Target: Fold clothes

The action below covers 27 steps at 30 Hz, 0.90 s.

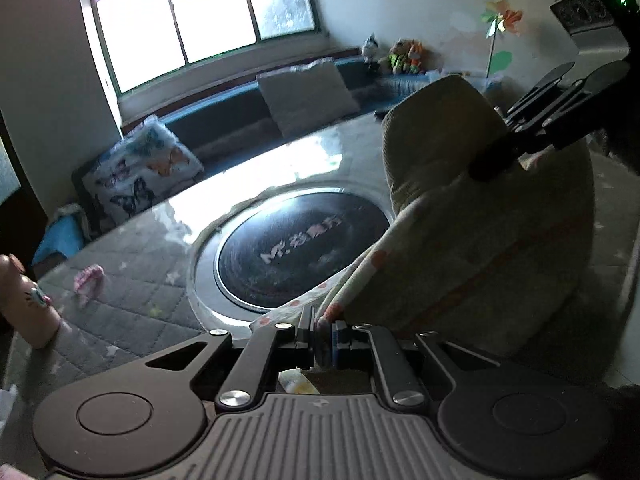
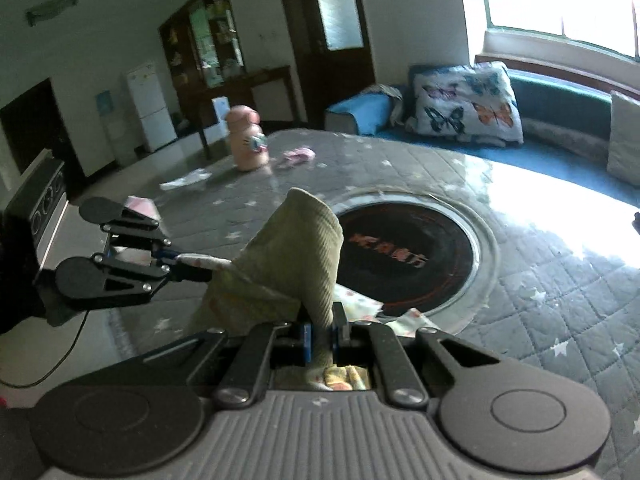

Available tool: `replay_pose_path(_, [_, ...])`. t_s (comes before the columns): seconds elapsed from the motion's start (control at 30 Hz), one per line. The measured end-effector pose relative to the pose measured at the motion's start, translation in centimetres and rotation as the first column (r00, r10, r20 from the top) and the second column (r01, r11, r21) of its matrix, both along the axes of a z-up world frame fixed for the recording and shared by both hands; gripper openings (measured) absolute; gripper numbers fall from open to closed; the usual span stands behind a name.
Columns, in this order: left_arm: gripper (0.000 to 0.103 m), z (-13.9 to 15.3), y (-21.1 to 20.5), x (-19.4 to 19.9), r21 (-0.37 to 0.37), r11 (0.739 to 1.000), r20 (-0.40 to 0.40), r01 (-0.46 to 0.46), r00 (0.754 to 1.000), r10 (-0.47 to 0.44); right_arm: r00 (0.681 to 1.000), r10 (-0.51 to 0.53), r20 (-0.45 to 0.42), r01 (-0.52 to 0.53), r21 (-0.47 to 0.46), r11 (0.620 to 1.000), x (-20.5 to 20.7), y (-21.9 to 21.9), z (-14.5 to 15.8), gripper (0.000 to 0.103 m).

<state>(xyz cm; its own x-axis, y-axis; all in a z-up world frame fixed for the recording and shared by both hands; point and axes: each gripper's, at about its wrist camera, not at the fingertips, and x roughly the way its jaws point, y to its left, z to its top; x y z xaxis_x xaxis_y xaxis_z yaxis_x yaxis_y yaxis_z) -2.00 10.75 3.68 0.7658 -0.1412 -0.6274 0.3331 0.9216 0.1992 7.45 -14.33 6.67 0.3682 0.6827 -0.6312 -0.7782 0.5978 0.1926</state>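
Observation:
A small khaki ribbed garment (image 1: pixel 472 216) with a cream, pink-dotted lining is held up above the quilted grey table (image 1: pixel 132 304). My left gripper (image 1: pixel 323 338) is shut on its dotted hem. My right gripper (image 1: pixel 494 164) comes in from the upper right in the left wrist view and is shut on the garment's other edge. In the right wrist view the right gripper (image 2: pixel 320 338) pinches the khaki cloth (image 2: pixel 296 264), and the left gripper (image 2: pixel 192 268) holds the dotted hem at the left. The garment hangs bunched between them.
A black round cooktop (image 1: pixel 300 248) sits in the table's middle. A pink bottle (image 2: pixel 246 140) and a small pink cloth (image 2: pixel 298 156) stand at the far side. A window bench with a butterfly pillow (image 2: pixel 466 104) runs beyond the table.

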Motion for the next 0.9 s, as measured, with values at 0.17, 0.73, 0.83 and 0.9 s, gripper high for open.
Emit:
replay_pose_path(0.17, [0.008,-3.1,1.0,4.5,-0.029,0.998,-0.103,-0.056,0.993,0.053,0.997,-0.057,-0.057,0.056,-0.016,0.998,3.8,1.4,-3.1,0.01])
replay_pose_path(0.73, [0.018,-4.7,1.8,6.1,-0.069,0.989,-0.131,-0.13,0.984,0.12,0.945,-0.327,0.007,0.327,-0.002,0.945,1.0,-3.2,-7.3,0.032])
replay_pose_path(0.83, [0.016,-4.8,1.7,6.0,-0.064,0.988,-0.126,-0.141,0.983,0.132,0.927,-0.374,-0.025,0.374,-0.024,0.927,0.5,-4.5,-8.6,0.031])
replay_pose_path(0.9, [0.015,-4.7,1.6,5.8,-0.058,0.987,-0.121,-0.152,0.982,0.145,0.909,-0.415,-0.046,0.414,-0.038,0.91,0.4,-5.5,-9.3,0.03])
